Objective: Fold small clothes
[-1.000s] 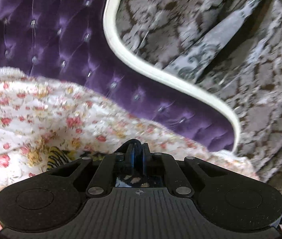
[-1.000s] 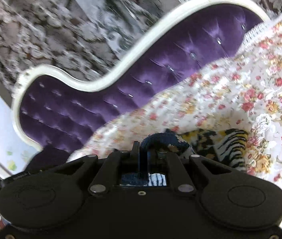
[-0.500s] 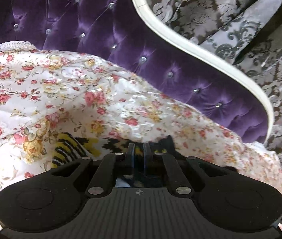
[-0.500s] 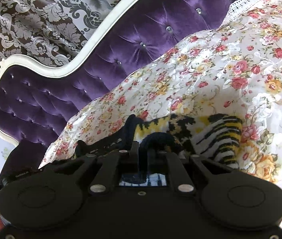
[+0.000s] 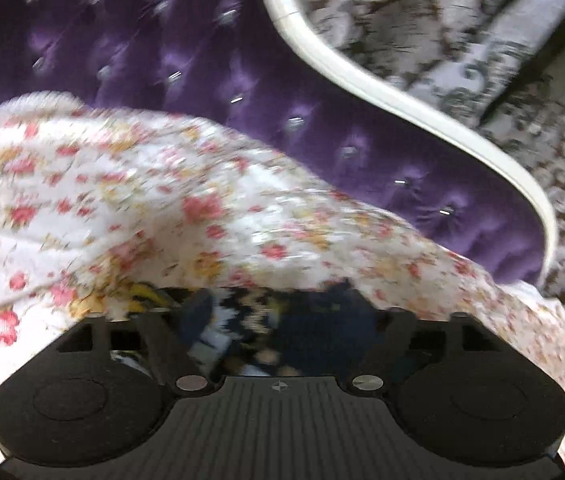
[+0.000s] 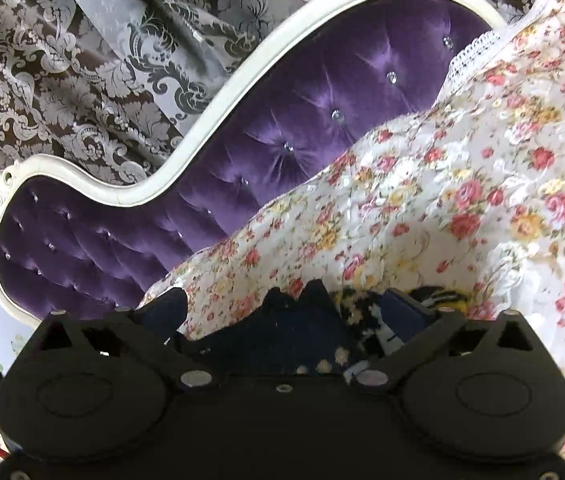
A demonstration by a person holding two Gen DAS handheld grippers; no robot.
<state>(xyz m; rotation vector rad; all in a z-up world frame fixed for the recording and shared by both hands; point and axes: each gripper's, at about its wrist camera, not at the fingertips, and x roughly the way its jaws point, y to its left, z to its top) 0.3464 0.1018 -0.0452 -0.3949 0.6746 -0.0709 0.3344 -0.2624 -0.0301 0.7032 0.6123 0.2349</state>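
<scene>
A small knitted garment (image 5: 254, 314), navy with yellow, black and white patterns, lies on the floral bedspread (image 5: 130, 200) just ahead of both grippers. In the left wrist view, which is blurred, my left gripper (image 5: 280, 332) has its jaws opening, with the garment lying loose between them. In the right wrist view the same garment (image 6: 366, 312) shows its navy part and a striped end. My right gripper (image 6: 286, 308) is spread wide and still opening; its blue fingertips (image 6: 166, 308) stand clear on either side of the cloth. The near part of the garment is hidden by the gripper bodies.
The bedspread (image 6: 462, 184) bulges in soft folds toward a purple tufted headboard (image 6: 302, 120) with a curved white frame (image 6: 210, 108). Behind it hangs a grey and brown patterned curtain (image 6: 62, 80). A lace edge (image 6: 478, 48) trims the bedspread at the upper right.
Both grippers were shut on the garment's edge in the earlier frames. Now both stand open and the garment rests on the bedspread. Both hands came a little lower.
</scene>
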